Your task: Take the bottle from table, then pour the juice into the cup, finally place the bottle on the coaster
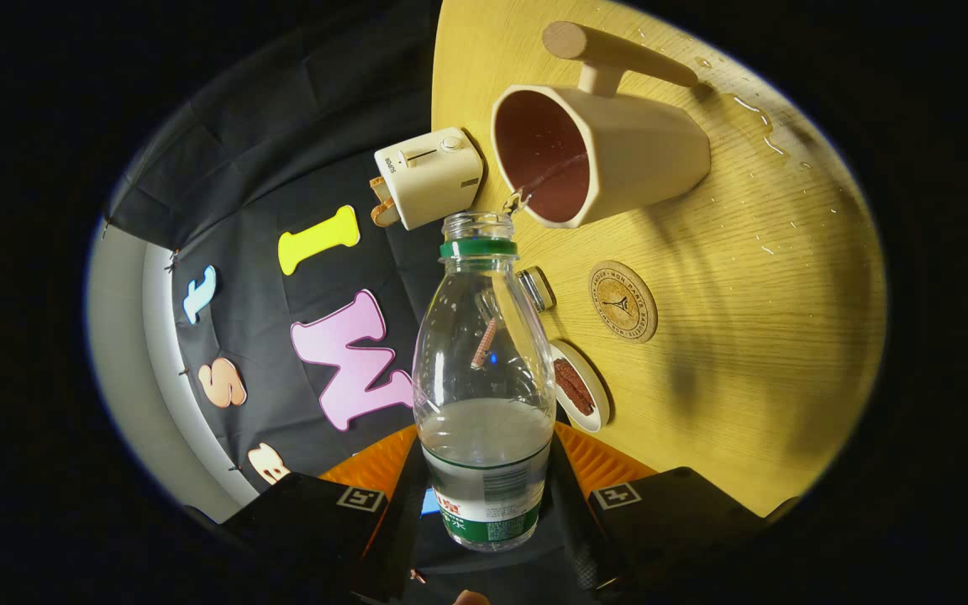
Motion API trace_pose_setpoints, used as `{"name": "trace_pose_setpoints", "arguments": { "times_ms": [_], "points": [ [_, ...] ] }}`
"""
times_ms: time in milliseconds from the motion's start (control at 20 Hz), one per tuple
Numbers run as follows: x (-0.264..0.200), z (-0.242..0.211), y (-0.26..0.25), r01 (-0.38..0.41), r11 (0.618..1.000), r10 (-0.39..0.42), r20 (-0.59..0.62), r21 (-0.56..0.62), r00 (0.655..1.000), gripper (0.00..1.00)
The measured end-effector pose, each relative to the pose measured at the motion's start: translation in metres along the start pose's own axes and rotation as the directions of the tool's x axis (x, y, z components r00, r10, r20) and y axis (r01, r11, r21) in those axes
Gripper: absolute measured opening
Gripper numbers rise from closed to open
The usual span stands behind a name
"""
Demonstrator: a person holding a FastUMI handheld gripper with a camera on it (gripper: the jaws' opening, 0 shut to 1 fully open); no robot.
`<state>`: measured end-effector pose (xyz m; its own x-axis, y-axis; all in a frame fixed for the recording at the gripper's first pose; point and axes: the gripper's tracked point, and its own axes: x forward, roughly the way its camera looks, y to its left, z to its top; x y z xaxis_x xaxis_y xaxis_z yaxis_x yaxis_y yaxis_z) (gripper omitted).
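Observation:
My gripper (484, 496) is shut on a clear plastic bottle (484, 395) with a green neck ring and no cap. Both fingers press on its labelled lower part. The bottle is tipped, and a thin stream of liquid leaves its mouth (477, 225) and falls into the cream cup (602, 155) just beyond it. The cup has a dark inside and a wooden handle (614, 52), and stands on the wooden table (744, 336). A round cork coaster (623, 301) lies on the table, beside the bottle's shoulder and nearer to me than the cup.
A cream toaster (429, 176) stands by the table edge next to the cup. A small white dish (581, 385) with brown food and a small metal lid (536, 288) lie near the bottle. Drops of spilled liquid (757, 118) glisten beyond the cup.

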<state>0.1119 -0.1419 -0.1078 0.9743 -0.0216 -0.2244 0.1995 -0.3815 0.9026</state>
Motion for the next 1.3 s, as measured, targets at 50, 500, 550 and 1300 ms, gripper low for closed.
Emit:
{"name": "trace_pose_setpoints", "arguments": {
  "times_ms": [50,500,550,1300],
  "points": [
    [0.001,0.0,0.0,0.0,1.0,0.0,0.0,0.007,1.0,0.74],
    [0.002,-0.001,0.011,-0.007,0.996,0.006,0.012,0.093,1.0,0.74],
    [0.002,-0.002,0.013,-0.008,0.994,0.006,0.013,0.108,1.0,0.74],
    [0.005,0.003,0.036,-0.003,0.96,-0.002,0.018,0.279,1.0,0.75]
  ]
}}
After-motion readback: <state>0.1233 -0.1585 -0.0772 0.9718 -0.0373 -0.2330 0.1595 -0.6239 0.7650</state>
